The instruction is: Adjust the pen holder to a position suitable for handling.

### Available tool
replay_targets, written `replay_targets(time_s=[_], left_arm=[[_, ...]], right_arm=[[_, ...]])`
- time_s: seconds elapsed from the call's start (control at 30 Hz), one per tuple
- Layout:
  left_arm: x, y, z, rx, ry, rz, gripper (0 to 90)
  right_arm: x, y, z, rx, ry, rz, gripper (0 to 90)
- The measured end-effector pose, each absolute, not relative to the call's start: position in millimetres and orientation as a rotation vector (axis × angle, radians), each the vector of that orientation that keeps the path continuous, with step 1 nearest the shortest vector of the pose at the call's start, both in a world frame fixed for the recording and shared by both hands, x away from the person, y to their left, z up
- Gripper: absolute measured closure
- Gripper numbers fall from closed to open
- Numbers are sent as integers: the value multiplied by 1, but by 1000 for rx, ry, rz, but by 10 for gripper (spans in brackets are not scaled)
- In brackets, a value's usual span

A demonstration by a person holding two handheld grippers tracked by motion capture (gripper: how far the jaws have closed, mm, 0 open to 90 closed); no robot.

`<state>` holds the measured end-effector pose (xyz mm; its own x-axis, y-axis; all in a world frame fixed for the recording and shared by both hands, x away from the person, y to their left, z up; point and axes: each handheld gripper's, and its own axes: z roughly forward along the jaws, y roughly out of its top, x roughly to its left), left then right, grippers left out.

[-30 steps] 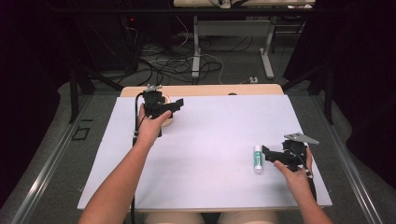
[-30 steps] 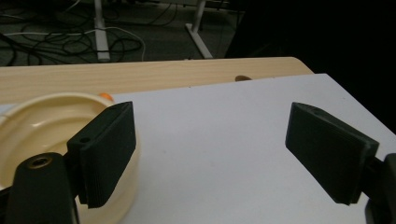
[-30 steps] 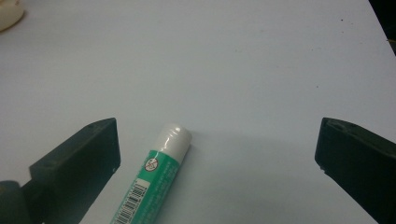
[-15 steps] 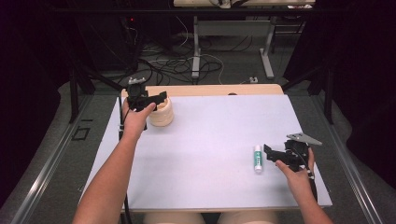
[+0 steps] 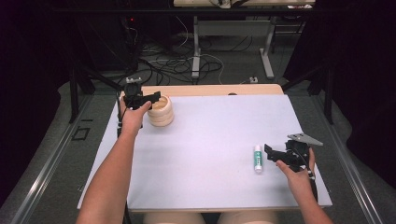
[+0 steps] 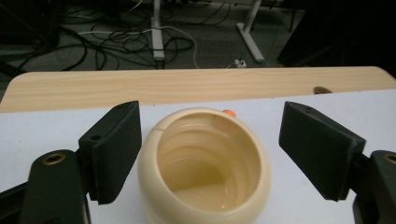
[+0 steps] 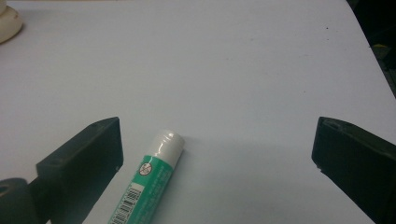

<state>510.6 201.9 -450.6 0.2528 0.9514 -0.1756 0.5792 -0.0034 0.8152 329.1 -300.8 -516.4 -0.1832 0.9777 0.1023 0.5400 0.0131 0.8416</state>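
Observation:
A cream ribbed cup point(image 5: 161, 111) stands upright and empty at the back left of the white mat point(image 5: 215, 130). My left gripper point(image 5: 152, 99) hovers at its left rim. In the left gripper view the cup point(image 6: 205, 163) sits between the open jaws of this gripper point(image 6: 210, 126). Those jaws have just been closing; the left pad point(image 6: 116, 149) is close beside the cup wall and the right pad stands well apart. A green-and-white tube point(image 5: 258, 158) lies flat at the right. My right gripper point(image 5: 269, 153) stays open beside it. The tube point(image 7: 149, 186) lies near the left jaw, untouched.
A bare wooden strip of the table point(image 5: 210, 90) runs along the back edge of the mat. A small orange thing point(image 6: 228, 112) peeks out behind the cup. Cables and desk legs point(image 5: 196, 51) lie on the floor beyond.
My left hand has moved to the left at the back of the mat, and the cream cup, hidden by the hand before, now stands in view just right of it. The right hand has kept still.

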Motion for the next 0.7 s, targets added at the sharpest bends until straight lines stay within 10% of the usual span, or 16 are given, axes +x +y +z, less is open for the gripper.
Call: replay_targets(time_s=[0.7], left_arm=[[528, 214, -473, 1718, 1627, 454, 287]], right_arm=[[329, -300, -518, 1539, 1798, 1079, 50]])
